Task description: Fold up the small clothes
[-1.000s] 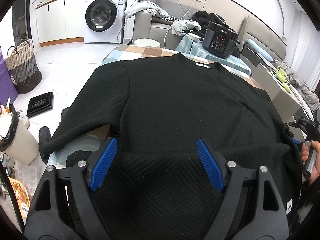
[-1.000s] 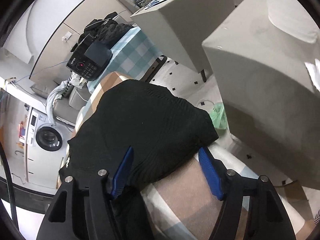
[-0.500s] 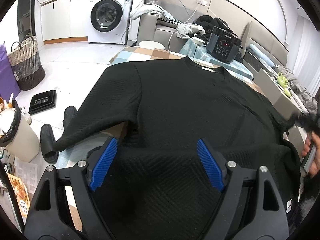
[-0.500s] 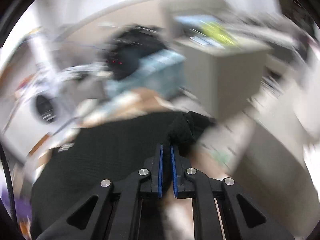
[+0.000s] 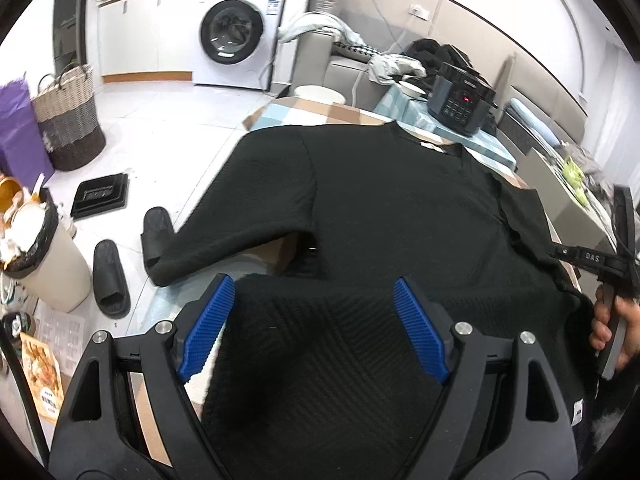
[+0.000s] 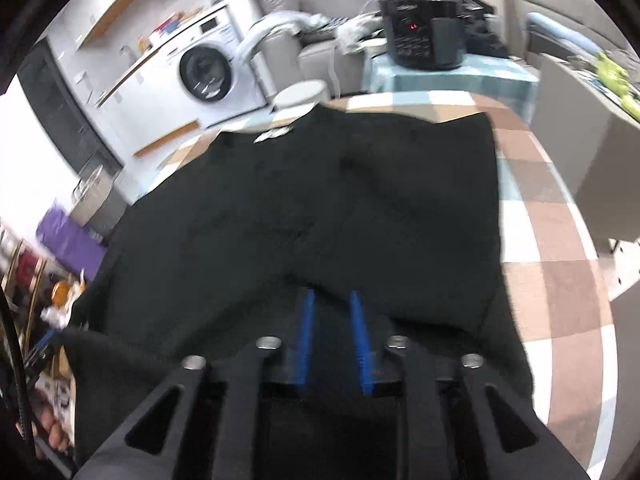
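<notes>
Between the wide-spread blue pads of the left tongs (image 5: 314, 328) lies the near hem of the black sweater (image 5: 392, 208); the pads stand clear of the cloth and grip nothing. The right tongs (image 6: 333, 338) have just been opening from a shut pinch: their pads now stand a narrow gap apart over the sweater's near edge, and whether cloth sits between them I cannot tell. At the right edge of the left view, a hand (image 5: 612, 332) holds the right tongs' handle beside the sweater. The sweater lies spread front-up on the checked bench (image 6: 560, 272), collar at the far end, its left sleeve (image 5: 224, 240) hanging over the bench's side toward two black slippers (image 5: 112, 276) on the floor. Beyond the collar stands a black cooker (image 5: 460, 102); farther back, a washing machine (image 5: 234, 34).
</notes>
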Demonstrator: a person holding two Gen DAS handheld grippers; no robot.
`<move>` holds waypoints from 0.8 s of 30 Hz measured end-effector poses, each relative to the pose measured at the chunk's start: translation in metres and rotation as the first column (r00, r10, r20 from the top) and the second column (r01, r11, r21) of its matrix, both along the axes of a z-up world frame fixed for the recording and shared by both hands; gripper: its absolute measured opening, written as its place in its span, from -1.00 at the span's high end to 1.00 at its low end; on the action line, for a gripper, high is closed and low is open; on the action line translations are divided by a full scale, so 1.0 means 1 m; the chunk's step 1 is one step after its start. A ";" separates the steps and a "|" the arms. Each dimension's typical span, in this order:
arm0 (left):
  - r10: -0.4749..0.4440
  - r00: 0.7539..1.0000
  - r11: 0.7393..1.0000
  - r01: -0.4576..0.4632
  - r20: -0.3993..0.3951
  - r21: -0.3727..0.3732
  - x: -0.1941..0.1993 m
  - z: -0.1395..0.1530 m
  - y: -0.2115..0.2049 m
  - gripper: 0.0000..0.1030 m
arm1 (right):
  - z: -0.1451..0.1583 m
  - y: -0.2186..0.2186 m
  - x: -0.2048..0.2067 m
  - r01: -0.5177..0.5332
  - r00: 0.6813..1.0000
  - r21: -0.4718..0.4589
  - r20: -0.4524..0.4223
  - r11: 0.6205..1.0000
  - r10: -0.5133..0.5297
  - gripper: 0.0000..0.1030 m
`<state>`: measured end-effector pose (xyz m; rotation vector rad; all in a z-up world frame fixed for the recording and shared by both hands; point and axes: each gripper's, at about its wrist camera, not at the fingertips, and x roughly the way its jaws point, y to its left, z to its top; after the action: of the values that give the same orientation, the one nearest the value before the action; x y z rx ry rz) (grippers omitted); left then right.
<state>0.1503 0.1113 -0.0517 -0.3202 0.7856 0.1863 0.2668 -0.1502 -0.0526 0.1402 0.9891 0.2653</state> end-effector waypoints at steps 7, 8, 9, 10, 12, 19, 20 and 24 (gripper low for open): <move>0.084 0.996 0.996 -0.084 -0.002 -0.013 -0.021 0.002 0.027 -0.56 | -0.019 0.030 0.013 -0.043 0.999 -0.122 0.008 0.992 0.045 0.30; 0.092 0.996 0.996 -0.092 -0.003 -0.010 -0.025 0.003 0.029 -0.56 | -0.022 0.035 0.013 -0.052 0.999 -0.122 0.006 0.991 0.053 0.30; 0.099 0.995 0.995 -0.099 -0.005 -0.007 -0.027 0.002 0.032 -0.56 | -0.023 0.039 0.012 -0.062 0.998 -0.120 0.005 0.991 0.063 0.29; 0.107 0.994 0.994 -0.107 -0.007 -0.005 -0.030 0.002 0.034 -0.57 | -0.024 0.041 0.011 -0.071 0.997 -0.118 0.003 0.991 0.072 0.22; 0.120 0.993 0.993 -0.120 -0.013 -0.011 -0.034 0.000 0.039 -0.57 | -0.028 0.047 0.012 -0.071 0.997 -0.133 0.010 0.989 0.073 0.19; 0.234 0.970 0.970 -0.237 -0.061 -0.053 -0.050 -0.016 0.070 -0.57 | -0.031 0.047 0.020 -0.042 0.999 -0.124 -0.010 0.991 0.041 0.86; 0.246 0.967 0.967 -0.249 -0.063 -0.058 -0.050 -0.019 0.074 -0.57 | -0.027 0.048 0.015 -0.052 0.999 -0.123 0.001 0.991 0.053 0.86; 0.268 0.961 0.959 -0.273 -0.072 -0.072 -0.054 -0.026 0.085 -0.57 | -0.018 0.048 0.002 -0.093 0.996 -0.083 0.003 0.992 0.094 0.76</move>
<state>0.0965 0.1961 -0.0781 -0.5019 0.8096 0.4243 0.2689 -0.1023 -0.0706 0.0171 0.9991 0.3094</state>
